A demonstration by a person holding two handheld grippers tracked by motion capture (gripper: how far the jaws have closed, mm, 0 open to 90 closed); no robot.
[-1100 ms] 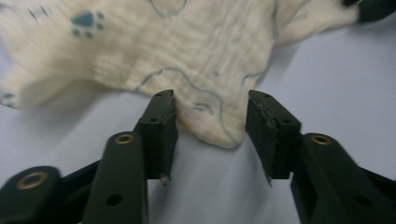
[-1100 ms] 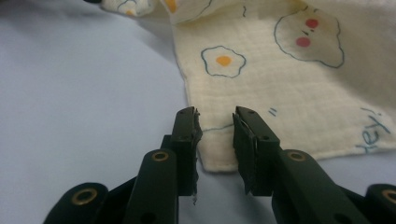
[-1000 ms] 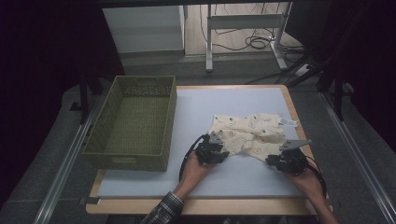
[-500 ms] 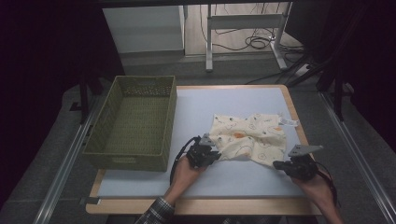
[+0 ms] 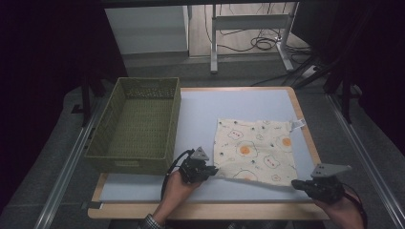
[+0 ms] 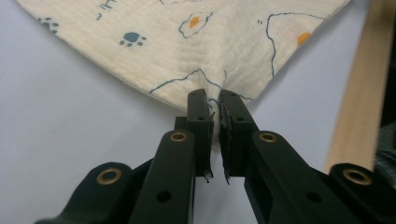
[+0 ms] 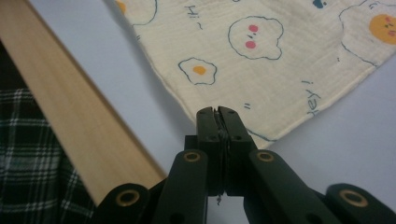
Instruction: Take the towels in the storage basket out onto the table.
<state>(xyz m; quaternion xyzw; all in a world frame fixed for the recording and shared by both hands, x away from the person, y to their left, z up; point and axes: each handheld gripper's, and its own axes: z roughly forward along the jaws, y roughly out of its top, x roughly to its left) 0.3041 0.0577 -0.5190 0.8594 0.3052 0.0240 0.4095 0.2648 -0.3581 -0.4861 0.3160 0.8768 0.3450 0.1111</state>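
High view: a cream cloth (image 5: 255, 150) printed with fried eggs and bear outlines lies spread flat on the pale blue table (image 5: 229, 107), right of a woven green basket (image 5: 136, 126). The left gripper (image 5: 210, 171) and right gripper (image 5: 297, 183) each pinch a near corner. Left gripper view: crinkled, gauzy fabric (image 6: 201, 42) bunches between the nearly closed black jaws. Right gripper view: jaws clamped tight on a corner (image 7: 261, 56), beside the table's wooden edge (image 7: 70, 116).
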